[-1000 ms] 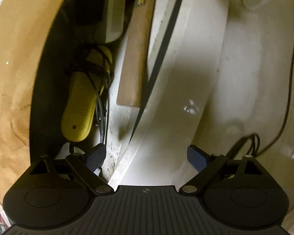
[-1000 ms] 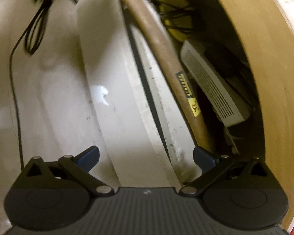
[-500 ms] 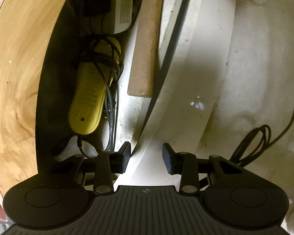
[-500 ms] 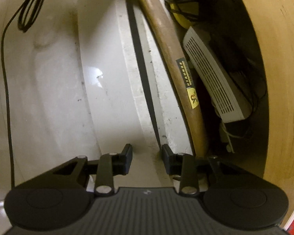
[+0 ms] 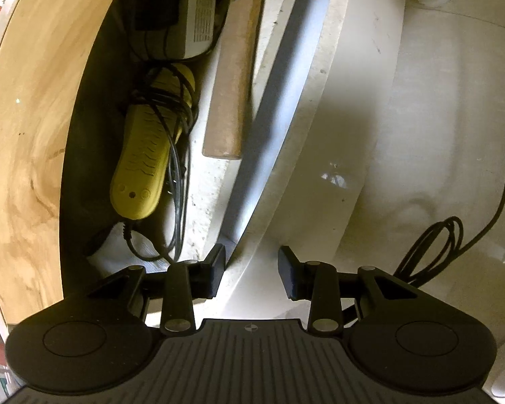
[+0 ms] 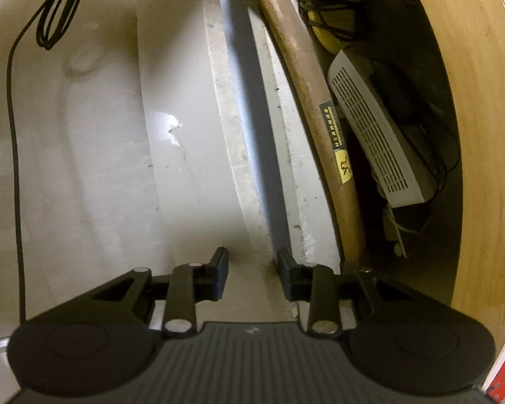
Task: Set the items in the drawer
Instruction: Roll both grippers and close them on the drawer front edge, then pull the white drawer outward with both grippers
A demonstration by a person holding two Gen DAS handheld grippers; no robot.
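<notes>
The open drawer holds a wooden hammer handle (image 5: 234,77), a yellow device (image 5: 144,155) wrapped in black cord and a white vented box (image 5: 198,10). The white drawer front (image 5: 303,134) runs past both grippers. My left gripper (image 5: 251,271) straddles its top edge, jaws narrowed around it, touch unclear. In the right wrist view the handle (image 6: 306,77), white box (image 6: 377,131) and yellow device (image 6: 323,30) lie in the drawer. My right gripper (image 6: 252,271) straddles the drawer front (image 6: 192,155) the same way.
A wooden tabletop (image 5: 33,134) overhangs the drawer; it also shows in the right wrist view (image 6: 481,134). A black cable with a coiled bundle (image 5: 431,249) lies on the pale floor; the bundle shows in the right wrist view (image 6: 60,10).
Both grippers have narrowed from wide open to a small gap over the drawer front's edge. The views shifted slightly along the drawer.
</notes>
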